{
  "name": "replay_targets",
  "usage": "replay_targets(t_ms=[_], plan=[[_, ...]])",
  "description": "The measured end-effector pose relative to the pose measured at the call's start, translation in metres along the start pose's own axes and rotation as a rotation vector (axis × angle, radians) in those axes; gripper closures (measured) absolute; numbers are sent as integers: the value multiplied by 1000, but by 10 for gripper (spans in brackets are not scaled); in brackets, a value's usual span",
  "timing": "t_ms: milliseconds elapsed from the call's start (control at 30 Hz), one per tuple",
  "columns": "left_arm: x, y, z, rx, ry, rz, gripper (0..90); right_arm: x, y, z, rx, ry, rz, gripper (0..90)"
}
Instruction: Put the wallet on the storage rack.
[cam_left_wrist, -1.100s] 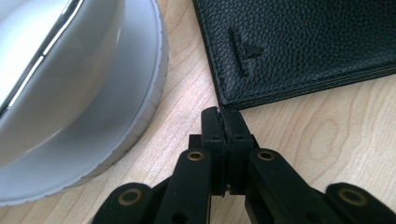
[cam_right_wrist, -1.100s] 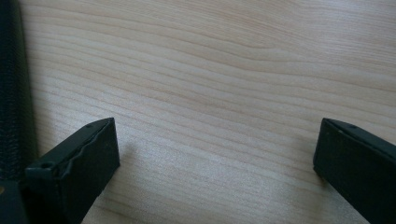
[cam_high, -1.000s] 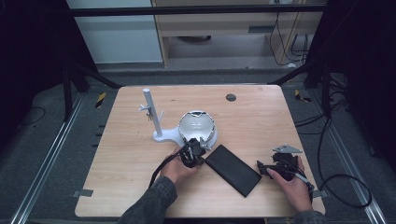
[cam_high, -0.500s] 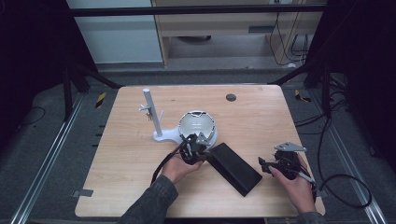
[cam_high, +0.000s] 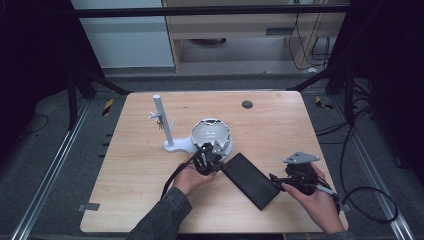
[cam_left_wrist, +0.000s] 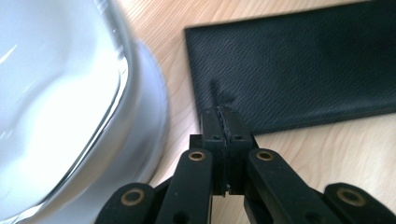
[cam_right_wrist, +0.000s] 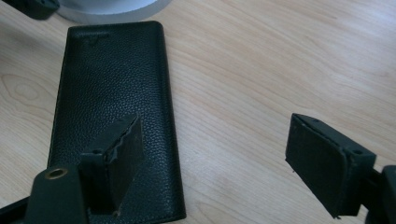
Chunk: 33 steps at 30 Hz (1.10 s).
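Dim lab, wooden table (cam_high: 150, 210), dark floor and shelving behind.

Near edge: two forearms coming in from below. Right gripper (cam_high: 280, 181) at near right, raised off the wood, jaws wide apart but just been closing a little, nothing between them. In right gripper view, one jaw hanging over the wallet (cam_right_wrist: 112, 93), the other over bare wood to its right; no contact.

Wallet (cam_high: 250, 180) flat on table between both hands, long black leather, lying diagonally, far-left corner toward the white base.

Left gripper (cam_high: 207, 161) just left of wallet, jaws fully shut with nothing pinched, tips at the wallet (cam_left_wrist: 299, 65) edge by its corner; touching or a hair above, cannot tell. White dome (cam_left_wrist: 56, 93) close on the left side of that view.

Farther: white dome stand (cam_high: 212, 136) touching or nearly touching wallet's far corner, thin white post (cam_high: 162, 120) rising from its base at far left. Small dark disc (cam_high: 247, 104) well apart at far side.

Risks, as judged: wallet thin and flat, so right jaws likely to scrape wood and slip over the edge instead of getting under. Shut left tips pressing down could skid on leather and shove wallet into the dome base. Lifting one end with the other pinned could flip the cover open. Left hand close to dome: a nudge could shift the stand.
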<state>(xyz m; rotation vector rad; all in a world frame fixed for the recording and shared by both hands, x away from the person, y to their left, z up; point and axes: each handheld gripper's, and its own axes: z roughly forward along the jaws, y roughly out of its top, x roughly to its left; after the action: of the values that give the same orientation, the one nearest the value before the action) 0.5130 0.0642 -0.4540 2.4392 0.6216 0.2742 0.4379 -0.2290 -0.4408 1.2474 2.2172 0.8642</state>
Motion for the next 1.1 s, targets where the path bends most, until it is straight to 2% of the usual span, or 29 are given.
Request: replay_targets(t_ms=[133,500,800,1000,1100], plan=[[3,-4,2,27,17,2,900,1,-2,3,0,1,1,193],[2,-7,22,80,74,25,900,-4,-5,1,-6,4,6,184],[2,-7,27,84,80,31,900,-8,-9,-2,-9,4,15,181],[2,-8,23,62,52,10,900,-7,-7,-3,-12,8,13,181],[-1,-8,22,67,61,30,900,-5,-6,-2,-10,11,1,181]])
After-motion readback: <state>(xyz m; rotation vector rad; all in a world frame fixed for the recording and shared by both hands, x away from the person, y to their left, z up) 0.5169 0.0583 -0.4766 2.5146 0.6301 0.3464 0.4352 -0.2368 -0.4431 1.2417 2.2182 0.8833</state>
